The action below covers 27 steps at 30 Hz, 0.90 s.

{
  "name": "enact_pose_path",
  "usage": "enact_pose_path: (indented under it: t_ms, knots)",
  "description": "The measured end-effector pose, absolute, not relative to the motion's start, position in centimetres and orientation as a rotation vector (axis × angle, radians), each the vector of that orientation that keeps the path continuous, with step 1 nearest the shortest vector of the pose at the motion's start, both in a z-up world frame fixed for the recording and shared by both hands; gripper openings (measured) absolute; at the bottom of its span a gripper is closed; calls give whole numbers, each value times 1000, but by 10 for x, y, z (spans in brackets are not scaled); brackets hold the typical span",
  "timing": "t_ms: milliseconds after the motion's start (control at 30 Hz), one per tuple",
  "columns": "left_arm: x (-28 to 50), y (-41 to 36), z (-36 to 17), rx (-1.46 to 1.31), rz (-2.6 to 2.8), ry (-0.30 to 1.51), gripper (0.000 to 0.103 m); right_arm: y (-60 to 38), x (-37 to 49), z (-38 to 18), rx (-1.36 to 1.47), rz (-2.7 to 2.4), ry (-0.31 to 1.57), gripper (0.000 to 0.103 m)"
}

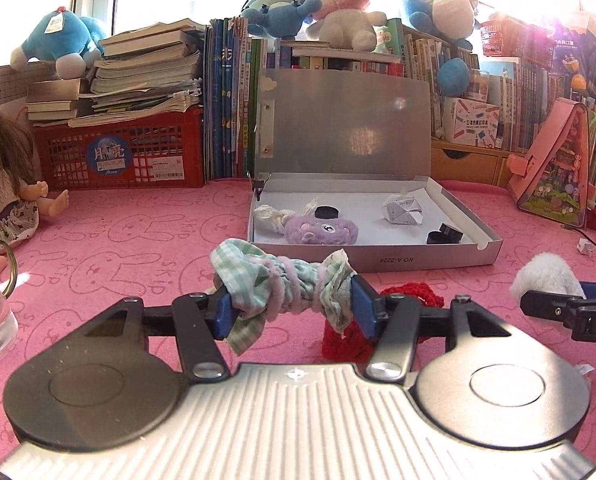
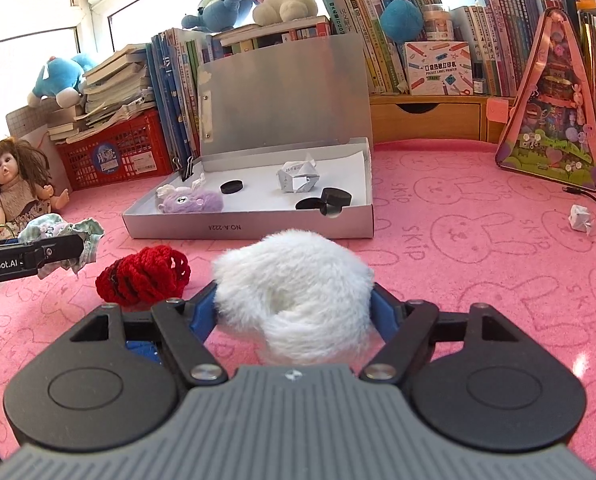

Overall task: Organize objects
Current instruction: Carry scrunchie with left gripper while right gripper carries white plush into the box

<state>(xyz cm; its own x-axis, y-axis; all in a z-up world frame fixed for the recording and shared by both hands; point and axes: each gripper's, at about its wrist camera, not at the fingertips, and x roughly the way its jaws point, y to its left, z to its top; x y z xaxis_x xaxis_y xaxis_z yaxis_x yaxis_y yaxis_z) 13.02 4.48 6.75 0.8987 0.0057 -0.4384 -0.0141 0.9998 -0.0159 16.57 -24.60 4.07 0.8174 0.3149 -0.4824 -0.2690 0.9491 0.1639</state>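
- Left tongs (image 1: 294,312) pinch a green checked fabric scrunchie wound with lilac yarn (image 1: 282,280) above the pink rabbit-print mat (image 1: 138,240).
- Right tongs (image 2: 294,312) clamp a white fluffy fur scrunchie (image 2: 294,292).
- Between them, a red crocheted scrunchie (image 2: 144,278) lies before the open silver cardboard box (image 2: 258,228).

I count three scrunchies outside the box (image 2: 250,228), one purple plush (image 2: 192,202), three black discs (image 2: 232,187), two crumpled papers (image 2: 298,178).
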Motion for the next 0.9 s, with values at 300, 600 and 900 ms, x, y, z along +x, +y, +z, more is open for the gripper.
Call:
enact_pose_path:
  t_ms: [300,600,900]
  knots:
    - [183,37,81,-69,-31,446,63,-248,222,55,133,294,545,77]
    - [245,29,72,-89,-23,460,63,-240,280,51,220,337,629,77]
    - [283,28,48,-83,-24,504,63,-220,310,37,172,342,671,76]
